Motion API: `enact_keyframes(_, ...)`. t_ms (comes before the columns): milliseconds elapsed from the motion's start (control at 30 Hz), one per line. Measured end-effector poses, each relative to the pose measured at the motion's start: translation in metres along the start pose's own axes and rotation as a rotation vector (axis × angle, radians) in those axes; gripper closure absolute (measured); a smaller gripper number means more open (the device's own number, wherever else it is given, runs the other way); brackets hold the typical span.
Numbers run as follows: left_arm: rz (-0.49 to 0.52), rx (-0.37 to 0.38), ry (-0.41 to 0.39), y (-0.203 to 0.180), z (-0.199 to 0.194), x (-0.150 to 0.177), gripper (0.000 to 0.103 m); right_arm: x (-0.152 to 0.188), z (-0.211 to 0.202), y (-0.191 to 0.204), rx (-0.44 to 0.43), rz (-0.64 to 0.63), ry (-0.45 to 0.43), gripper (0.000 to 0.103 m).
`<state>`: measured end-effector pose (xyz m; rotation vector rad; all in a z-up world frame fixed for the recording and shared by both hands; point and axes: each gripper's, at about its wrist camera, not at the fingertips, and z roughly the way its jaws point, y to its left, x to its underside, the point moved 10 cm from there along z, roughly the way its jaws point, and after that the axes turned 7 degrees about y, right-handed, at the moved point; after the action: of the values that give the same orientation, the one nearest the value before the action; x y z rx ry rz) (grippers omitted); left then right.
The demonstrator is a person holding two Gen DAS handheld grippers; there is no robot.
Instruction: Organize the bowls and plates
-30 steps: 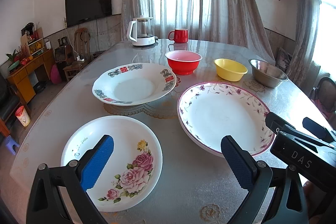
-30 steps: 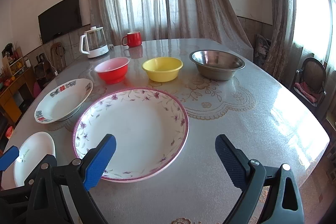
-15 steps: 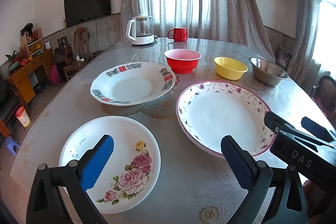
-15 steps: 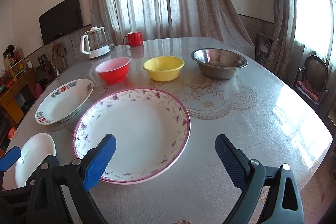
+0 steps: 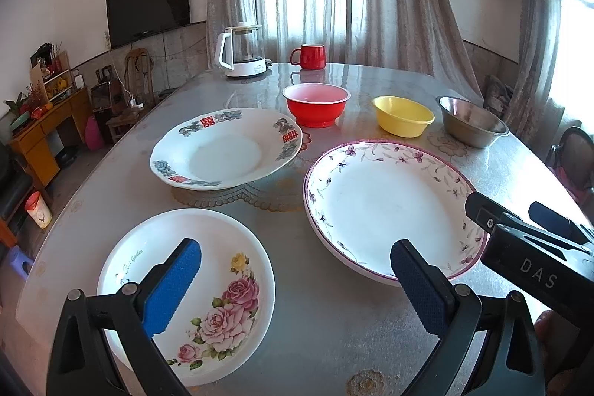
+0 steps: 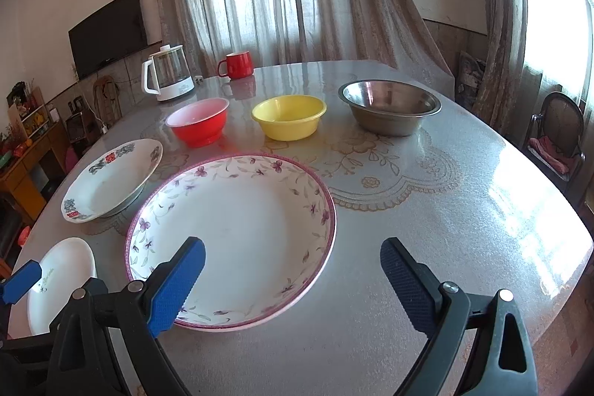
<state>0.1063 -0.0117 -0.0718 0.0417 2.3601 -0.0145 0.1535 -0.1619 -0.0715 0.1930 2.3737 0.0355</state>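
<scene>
Both views look across a round counter carrying three plates and three bowls. In the left wrist view the left claw sits at the bottom of the frame, its two blue pads spread wide and holding nothing; the left pad overlaps the rose-patterned plate at lower left, hiding part of its centre. The large purple-rimmed plate lies at centre right, its lower right rim covered by the black body of the right claw, which enters from the right edge marked "DAS". Above these sit the plate with red characters, the red bowl, the yellow bowl and the steel bowl; a kettle and red mug stand at the far edge. In the right wrist view the right claw is likewise released and empty, its left pad overlapping the near rim of the purple-rimmed plate. The rose plate is cut off at lower left there, with only a plain white portion visible and a blue pad of the left claw in front of it. Compared with the earlier frames, the layout is unchanged; both cameras have shifted only slightly and neither claw has altered its opening.
</scene>
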Motion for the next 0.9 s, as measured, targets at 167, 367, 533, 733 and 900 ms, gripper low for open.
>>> enact_keyframes(167, 0.011, 0.019, 0.009, -0.004, 0.004, -0.002, 0.0, -0.004, 0.003, -0.004, -0.022, -0.005, 0.005, 0.006)
enact_keyframes(367, -0.047, 0.258, 0.107, -0.016, 0.016, -0.003, 0.0, -0.008, 0.014, -0.004, -0.175, 0.005, 0.055, 0.008)
enact_keyframes(533, -0.109, 0.31, 0.137, -0.007, 0.023, -0.016, 0.0, -0.008, 0.036, -0.004, -0.358, 0.052, 0.182, 0.039)
enact_keyframes(733, -0.102, 0.329, 0.135, 0.003, 0.029, -0.036, 0.0, -0.013, 0.057, -0.029, -0.301, 0.087, 0.219, 0.063)
enact_keyframes(900, -0.075, 0.355, 0.197, -0.005, 0.047, -0.041, 0.004, -0.014, 0.07, -0.039, -0.268, 0.078, 0.245, 0.067)
